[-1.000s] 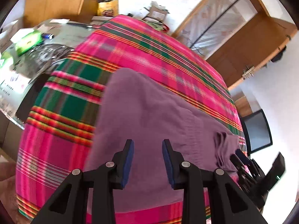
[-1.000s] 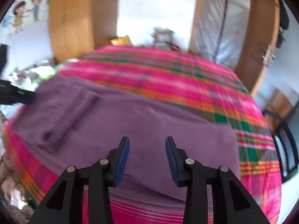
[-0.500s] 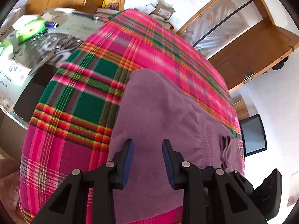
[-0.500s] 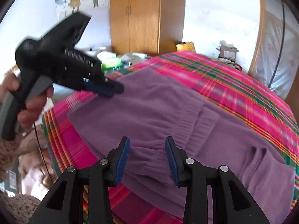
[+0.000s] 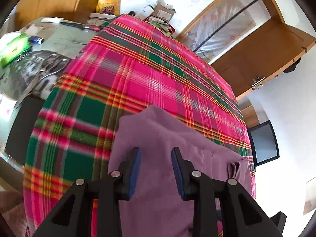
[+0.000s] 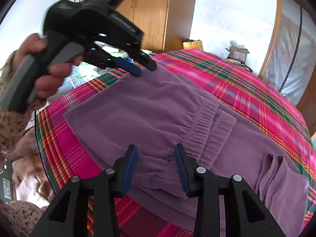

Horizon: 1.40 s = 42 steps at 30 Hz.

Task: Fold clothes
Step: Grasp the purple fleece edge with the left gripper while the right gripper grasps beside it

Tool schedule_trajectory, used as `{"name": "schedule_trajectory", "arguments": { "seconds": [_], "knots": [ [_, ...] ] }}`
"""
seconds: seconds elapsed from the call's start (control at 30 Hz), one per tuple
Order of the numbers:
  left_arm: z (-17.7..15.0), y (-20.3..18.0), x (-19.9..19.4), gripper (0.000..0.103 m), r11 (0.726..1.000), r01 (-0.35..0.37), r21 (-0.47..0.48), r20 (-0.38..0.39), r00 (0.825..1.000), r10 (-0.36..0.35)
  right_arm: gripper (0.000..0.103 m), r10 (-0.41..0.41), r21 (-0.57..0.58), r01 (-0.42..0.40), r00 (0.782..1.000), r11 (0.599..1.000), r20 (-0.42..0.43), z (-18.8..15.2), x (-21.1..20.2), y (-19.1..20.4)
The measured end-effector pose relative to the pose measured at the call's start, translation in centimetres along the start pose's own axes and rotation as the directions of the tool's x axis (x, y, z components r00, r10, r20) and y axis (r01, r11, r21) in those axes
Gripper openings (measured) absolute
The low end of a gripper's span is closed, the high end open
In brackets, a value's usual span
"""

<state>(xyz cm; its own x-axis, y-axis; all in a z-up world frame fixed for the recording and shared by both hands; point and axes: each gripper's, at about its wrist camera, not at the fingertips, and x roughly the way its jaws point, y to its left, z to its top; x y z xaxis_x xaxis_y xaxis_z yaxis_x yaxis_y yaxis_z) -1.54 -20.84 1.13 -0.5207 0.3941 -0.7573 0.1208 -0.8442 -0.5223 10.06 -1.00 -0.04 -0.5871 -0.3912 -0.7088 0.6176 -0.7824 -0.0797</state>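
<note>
Left gripper [image 5: 156, 169]: angled down over the far corner of the purple garment [image 6: 158, 114]; jaws apart, nothing between the pads; in the right wrist view its tips [image 6: 146, 68] sit at that corner, contact not clear.
Left hand [image 6: 45, 65]: wrapped around the grey handle, sleeve with a small flower print at the wrist.
Right gripper [image 6: 156, 167]: angled down above the near edge of the garment; jaws apart, cloth below them, no pad pressing on it.
Garment look: purple fleece, folded over itself, with a gathered elastic band [image 6: 199, 134] across the middle and a second layer showing beneath the near edge.
Garment place: flat on the pink and green plaid blanket [image 5: 154, 75], near the front edge.
Garment axis: long side runs from the far left corner toward the near right in the right wrist view; a narrow creased end [image 6: 276, 173] lies at the right.
Background: wooden wardrobe [image 6: 150, 13] stands behind the bed.
</note>
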Motion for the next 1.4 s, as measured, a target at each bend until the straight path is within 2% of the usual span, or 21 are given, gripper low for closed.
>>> {"name": "schedule_trajectory", "arguments": {
  "seconds": [0.1, 0.2, 0.37, 0.53, 0.73, 0.93, 1.17, 1.23, 1.33, 1.4],
  "knots": [
    [0.1, 0.5, 1.1, 0.030, 1.000, -0.020, -0.013, -0.025, 0.999, 0.020, 0.040, 0.013, 0.018, -0.013, 1.000, 1.000, 0.002, 0.2, 0.2, -0.4],
    [0.0, 0.8, 1.2, 0.030, 1.000, 0.002, -0.011, -0.006, 1.000, -0.002, 0.041, 0.022, 0.028, -0.022, 1.000, 0.999, 0.006, 0.1, 0.3, -0.6],
    [0.2, 1.9, 0.8, 0.027, 0.996, 0.055, -0.070, -0.016, 0.998, -0.056, 0.041, 0.027, 0.032, -0.027, 1.000, 0.999, 0.009, 0.2, 0.4, -0.5],
    [0.4, 2.5, 0.5, 0.027, 0.992, 0.076, -0.102, -0.019, 0.997, -0.079, 0.041, 0.033, 0.034, -0.034, 0.999, 0.999, 0.012, 0.1, 0.3, -0.7],
    [0.1, 2.3, -0.7, 0.030, 0.997, 0.039, -0.066, -0.009, 0.999, -0.039, 0.041, 0.051, 0.033, -0.054, 0.997, 0.998, 0.065, 0.6, -0.9, -0.2],
    [-0.2, 2.6, -1.3, 0.030, 0.999, 0.015, -0.051, -0.027, 0.999, -0.017, 0.041, 0.137, -0.045, -0.134, 0.987, 0.990, 0.084, 1.9, -0.8, 2.8],
    [-0.2, 3.7, -1.8, 0.030, 0.998, -0.022, -0.054, -0.030, 0.999, 0.021, 0.041, 0.250, -0.087, -0.245, 0.967, 0.966, 0.041, 3.5, 1.8, 6.6],
    [0.0, 4.5, -1.7, 0.030, 0.995, -0.034, -0.092, -0.037, 0.999, 0.031, 0.041, 0.262, -0.089, -0.259, 0.965, 0.962, 0.026, 3.8, 2.6, 7.4],
    [0.1, 5.3, -1.9, 0.031, 0.994, -0.044, -0.096, -0.030, 0.999, 0.042, 0.041, 0.263, -0.129, -0.258, 0.965, 0.957, 0.019, 3.9, 3.2, 8.7],
    [0.3, 5.8, -1.3, 0.031, 0.993, -0.035, -0.115, -0.058, 0.998, 0.028, 0.041, 0.258, -0.141, -0.253, 0.966, 0.957, 0.020, 4.1, 3.6, 9.2]
  ]
}}
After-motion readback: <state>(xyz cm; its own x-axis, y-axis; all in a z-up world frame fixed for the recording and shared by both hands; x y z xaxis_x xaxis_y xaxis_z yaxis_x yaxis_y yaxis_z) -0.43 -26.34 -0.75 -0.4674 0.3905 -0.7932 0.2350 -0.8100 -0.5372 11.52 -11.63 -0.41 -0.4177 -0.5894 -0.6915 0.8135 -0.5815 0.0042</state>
